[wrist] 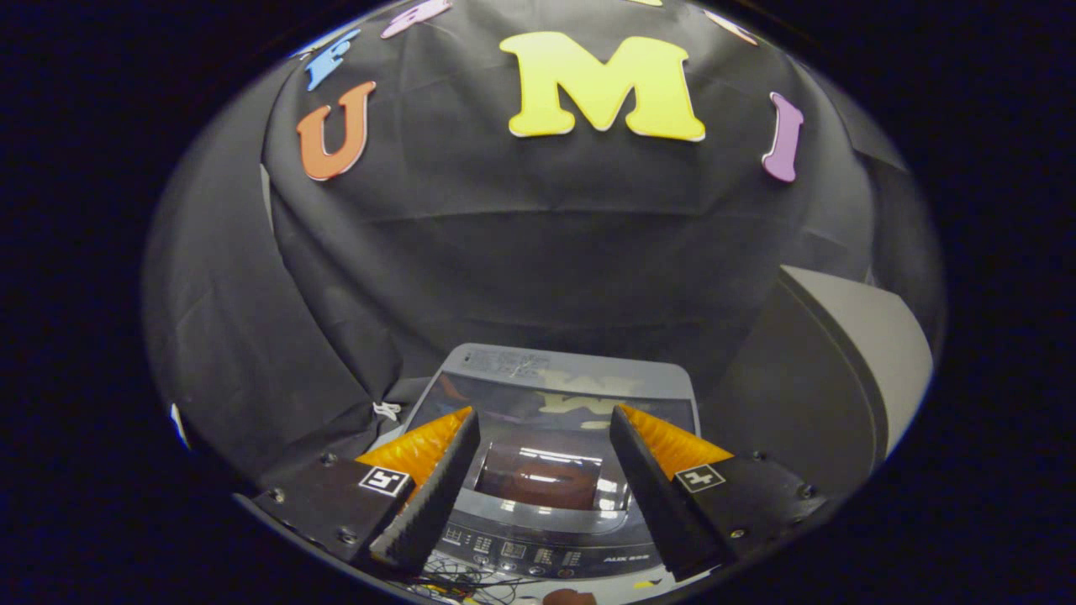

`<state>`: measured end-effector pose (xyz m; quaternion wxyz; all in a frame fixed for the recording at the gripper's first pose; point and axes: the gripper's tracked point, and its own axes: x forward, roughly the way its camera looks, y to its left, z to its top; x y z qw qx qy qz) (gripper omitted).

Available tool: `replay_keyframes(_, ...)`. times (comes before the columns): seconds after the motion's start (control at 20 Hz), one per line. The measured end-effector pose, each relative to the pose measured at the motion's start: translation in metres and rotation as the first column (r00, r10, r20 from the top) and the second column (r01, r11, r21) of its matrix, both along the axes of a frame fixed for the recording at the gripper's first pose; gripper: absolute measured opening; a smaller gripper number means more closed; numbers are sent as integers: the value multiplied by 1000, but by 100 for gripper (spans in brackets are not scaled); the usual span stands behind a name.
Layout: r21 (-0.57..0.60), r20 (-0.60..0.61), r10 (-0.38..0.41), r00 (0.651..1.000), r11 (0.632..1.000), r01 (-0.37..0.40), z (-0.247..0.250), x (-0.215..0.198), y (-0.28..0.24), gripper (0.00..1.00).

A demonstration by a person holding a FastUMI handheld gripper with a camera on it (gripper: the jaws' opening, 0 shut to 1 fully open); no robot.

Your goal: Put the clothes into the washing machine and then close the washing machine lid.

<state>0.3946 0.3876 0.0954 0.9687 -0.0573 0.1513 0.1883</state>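
Gripper view showed the grey top-loading washing machine (551, 470) below and between the orange-and-black fingers (433, 470), its dark glass lid (546, 407) lying flat and closed. Something reddish-brown (538, 481) showed dimly through the lid's window. The gripper (545, 420) hung wide open and empty; the control-panel lettering was too small to read.

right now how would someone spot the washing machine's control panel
Find the grey washing machine against the black cloth wall, seen between the open claw fingers. Its dark glass lid is shut; the control panel is the button strip on the near side of that lid.
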Motion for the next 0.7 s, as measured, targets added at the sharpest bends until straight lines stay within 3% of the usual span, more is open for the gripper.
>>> replay_keyframes(0.4,31,231,21,973,999,-29,50,-92,-136,100)
replay_keyframes(0.7,65,285,-44,958,998,27,50,-148,-263,100)
